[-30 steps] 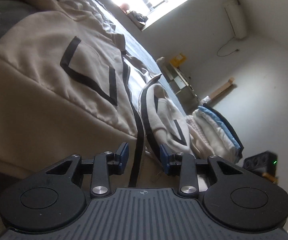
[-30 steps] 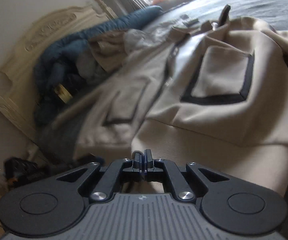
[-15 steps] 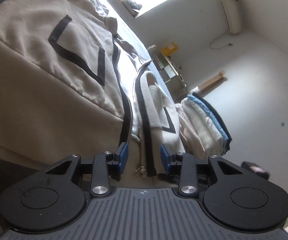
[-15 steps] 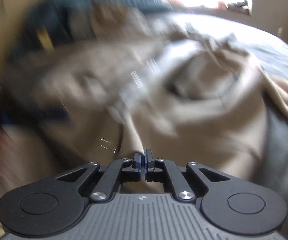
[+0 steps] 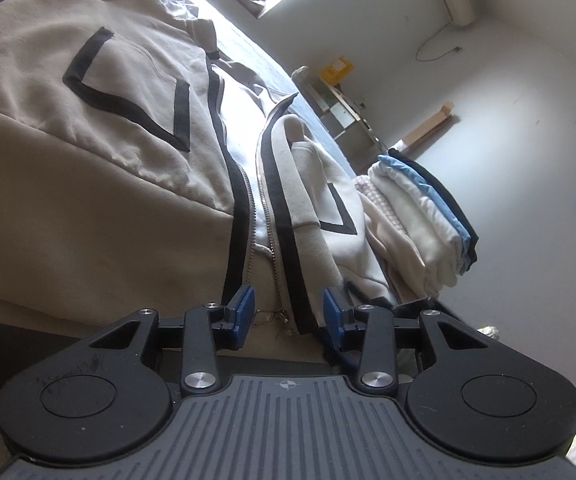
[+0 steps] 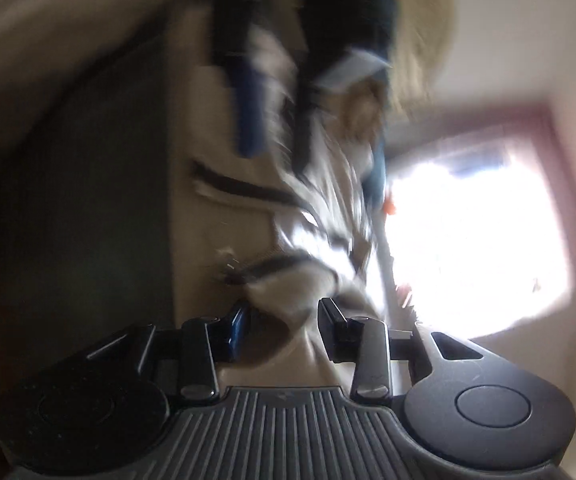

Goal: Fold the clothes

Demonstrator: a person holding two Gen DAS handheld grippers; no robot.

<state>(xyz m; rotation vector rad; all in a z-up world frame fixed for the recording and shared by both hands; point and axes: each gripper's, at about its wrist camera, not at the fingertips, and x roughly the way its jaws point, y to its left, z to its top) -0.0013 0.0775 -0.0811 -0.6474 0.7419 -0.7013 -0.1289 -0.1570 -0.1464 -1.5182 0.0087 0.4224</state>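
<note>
1. Left wrist view: the left hand-held gripper (image 5: 288, 314) stands wide open, its blue pads on either side of the black-trimmed zipper edge at the hem of a beige jacket (image 5: 100, 152), gripping nothing.
2. The jacket lies spread across the bed (image 5: 248, 46), unzipped, with a black-outlined pocket (image 5: 136, 92) facing up.
3. Just beyond the jacket sits a stack of folded clothes (image 5: 419, 208), white and cream pieces with light blue and dark ones at its far side.
4. A shelf unit (image 5: 343, 112) stands near the wall behind the bed; what it holds is too small to tell.
5. Right wrist view: heavily blurred. The right hand-held gripper (image 6: 284, 326) has its fingers parted, with a fold of beige fabric (image 6: 291, 284) between them; whether they touch it I cannot tell.
6. A bright window (image 6: 475, 244) fills the right side.
</note>
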